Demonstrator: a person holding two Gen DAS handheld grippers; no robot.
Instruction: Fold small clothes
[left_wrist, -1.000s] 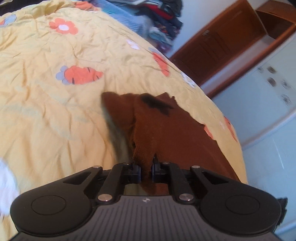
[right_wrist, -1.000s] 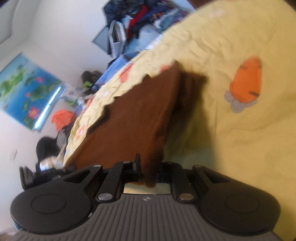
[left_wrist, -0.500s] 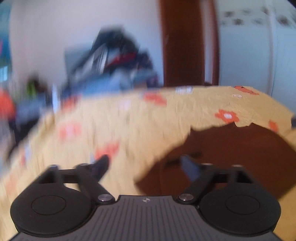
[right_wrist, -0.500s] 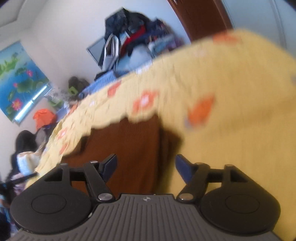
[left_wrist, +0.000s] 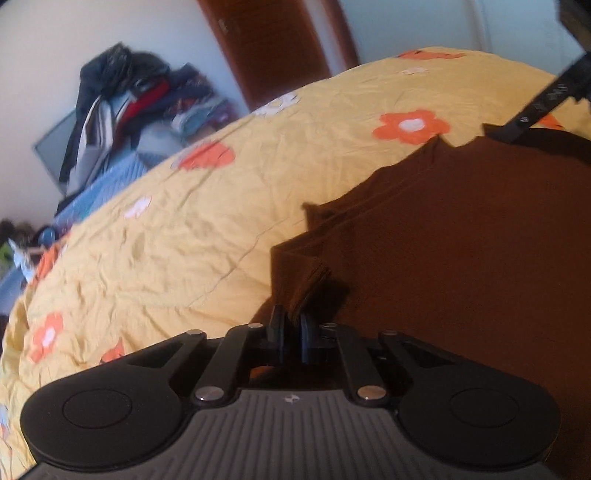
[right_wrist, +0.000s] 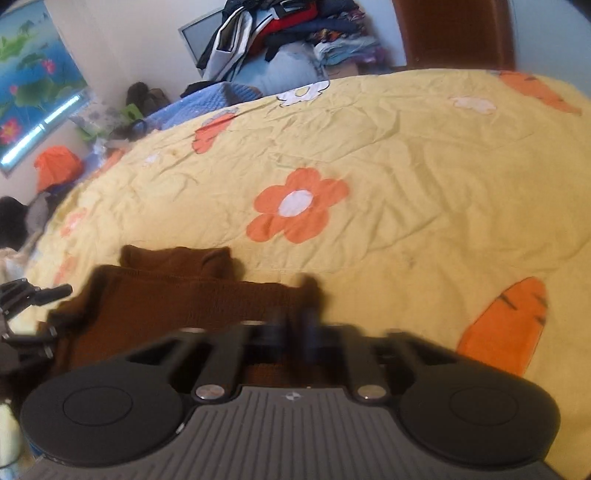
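Observation:
A brown knit garment (left_wrist: 461, 236) lies spread on the yellow flowered bedspread (left_wrist: 184, 229). My left gripper (left_wrist: 291, 325) is shut on a bunched fold of its near left edge. In the right wrist view the same garment (right_wrist: 177, 299) lies low at the left, folded into a band. My right gripper (right_wrist: 295, 325) is blurred, its fingers close together on the garment's right edge. The right gripper shows at the top right of the left wrist view (left_wrist: 543, 103), and the left gripper shows at the left edge of the right wrist view (right_wrist: 26, 299).
A pile of clothes (right_wrist: 288, 26) and a monitor stand beyond the bed's far side. A brown wooden door (left_wrist: 273, 48) is behind the bed. A blue quilt (left_wrist: 99, 188) lies at the far left edge. A lotus poster (right_wrist: 33, 74) hangs on the left wall.
Both grippers let go of the garment, opened wide half a second ago, then closed again on its edges lower down. The garment now lies flat instead of hanging.

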